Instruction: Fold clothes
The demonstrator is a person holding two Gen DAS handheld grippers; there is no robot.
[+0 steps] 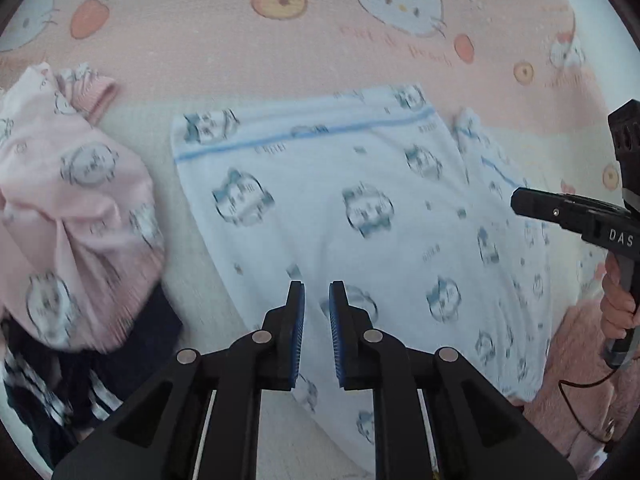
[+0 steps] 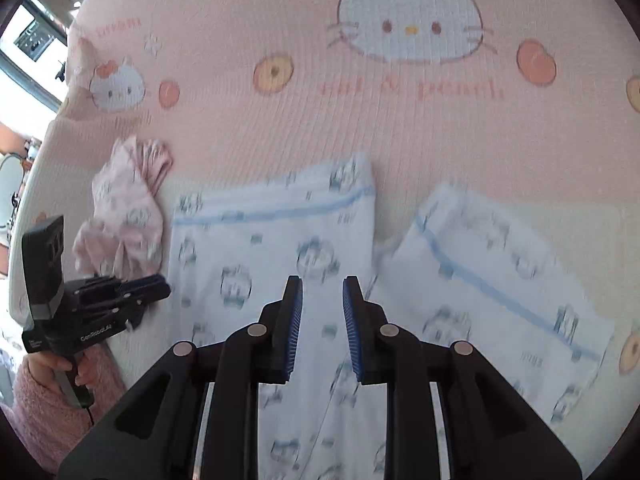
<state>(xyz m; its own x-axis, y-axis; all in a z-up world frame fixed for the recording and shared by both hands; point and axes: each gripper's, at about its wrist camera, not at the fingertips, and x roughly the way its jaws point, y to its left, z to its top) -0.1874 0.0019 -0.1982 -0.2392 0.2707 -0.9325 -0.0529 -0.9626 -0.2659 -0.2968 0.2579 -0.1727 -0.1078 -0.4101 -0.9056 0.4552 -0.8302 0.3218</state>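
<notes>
Left wrist view, from left to right: a crumpled pink printed garment lies heaped over dark striped clothing at the left edge, waiting its turn. Beside it, in the middle of the bed, the white printed pyjama trousers lie flat on the pink cartoon-cat bedspread, waistband with its blue stripe at the far end. One leg runs straight down under the left gripper; the other splays off to the right. The left gripper hangs over the near part of the trousers with its blue-padded fingers a narrow gap apart and nothing between them. At the right edge the right gripper hovers over the splayed leg, held by a hand in a fluffy pink sleeve.

Right wrist view bears this out: the left gripper sits at the trousers' left edge, and the right gripper points down at the cloth with its fingers narrowly parted, also empty.

By my reading, the trousers have just been laid out and let go, so the fold itself is not yet begun. The next move likely calls for taking the splayed right leg by its edge and bringing it over onto the left one, keeping the waistband square.
</notes>
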